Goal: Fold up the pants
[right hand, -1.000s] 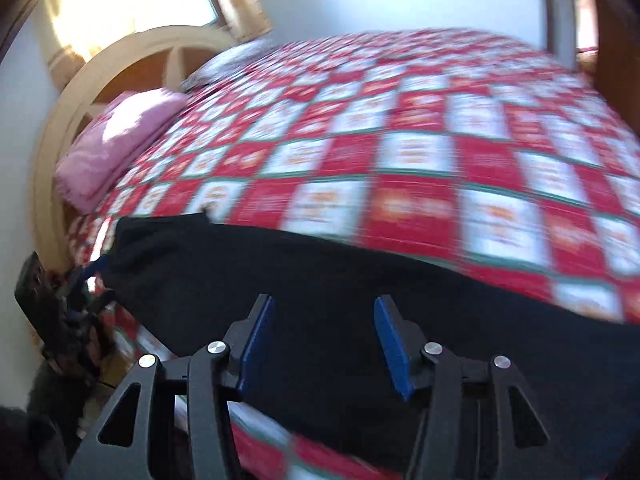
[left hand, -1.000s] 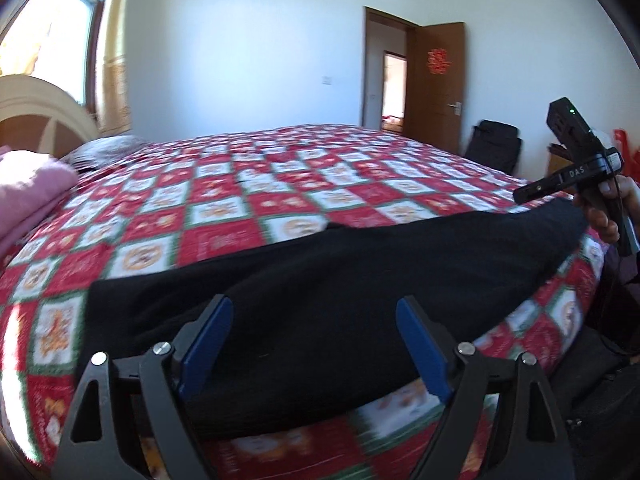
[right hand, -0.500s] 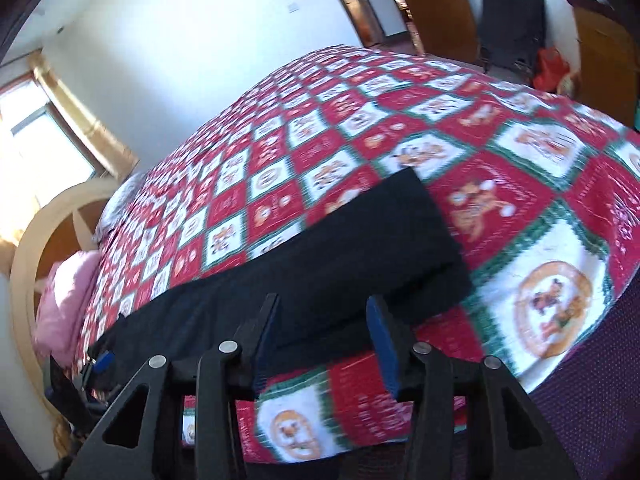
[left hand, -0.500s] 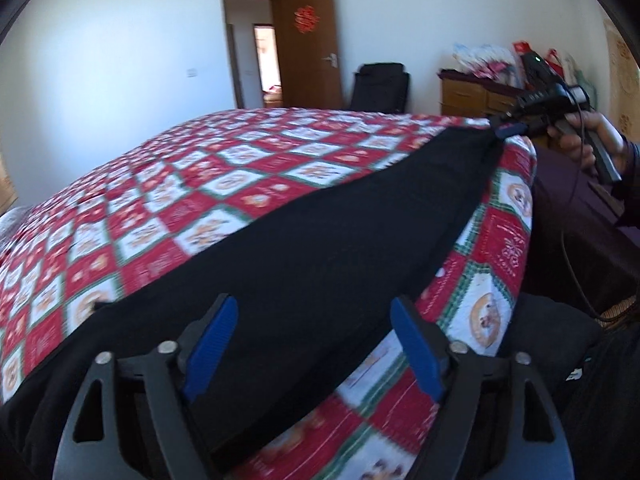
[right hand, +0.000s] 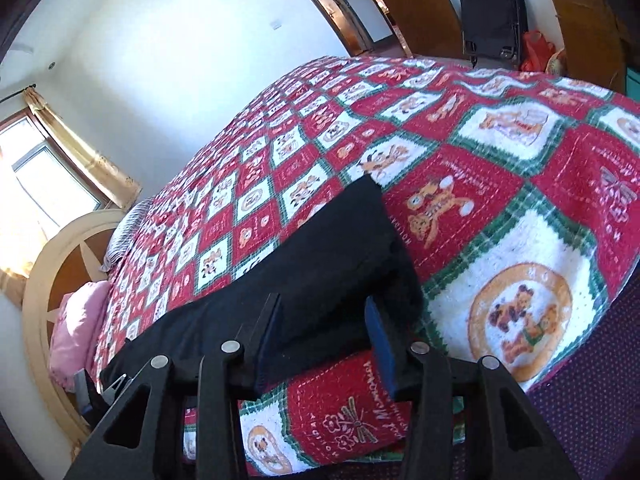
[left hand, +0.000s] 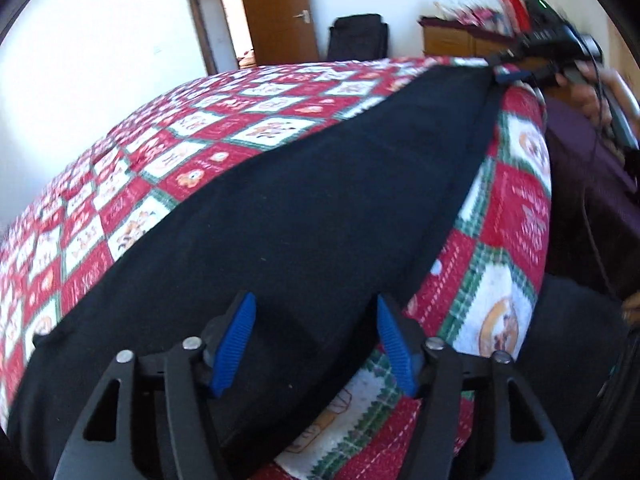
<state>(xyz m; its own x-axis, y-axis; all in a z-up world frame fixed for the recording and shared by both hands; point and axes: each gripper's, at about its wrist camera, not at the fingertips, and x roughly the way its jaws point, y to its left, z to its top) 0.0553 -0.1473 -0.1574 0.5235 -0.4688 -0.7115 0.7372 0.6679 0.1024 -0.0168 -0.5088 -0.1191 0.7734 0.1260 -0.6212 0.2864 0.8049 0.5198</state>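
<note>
While the bed (left hand: pixel 516 216) under its red patchwork quilt fills both views, the black pants (left hand: pixel 304 216) lie stretched lengthwise along its near edge. Over one end, the left claw (left hand: pixel 316 344) has just been closing, its blue pads (left hand: pixel 236 344) half apart with cloth between them, not pressing it. At the opposite end, the right claw (right hand: pixel 320 344) stands partly open astride the corner of the pants, pads clear of the fabric.

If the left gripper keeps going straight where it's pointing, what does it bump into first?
Most likely the black pants: the left gripper points down at them lying on the patchwork quilt, jaws apart.
</note>
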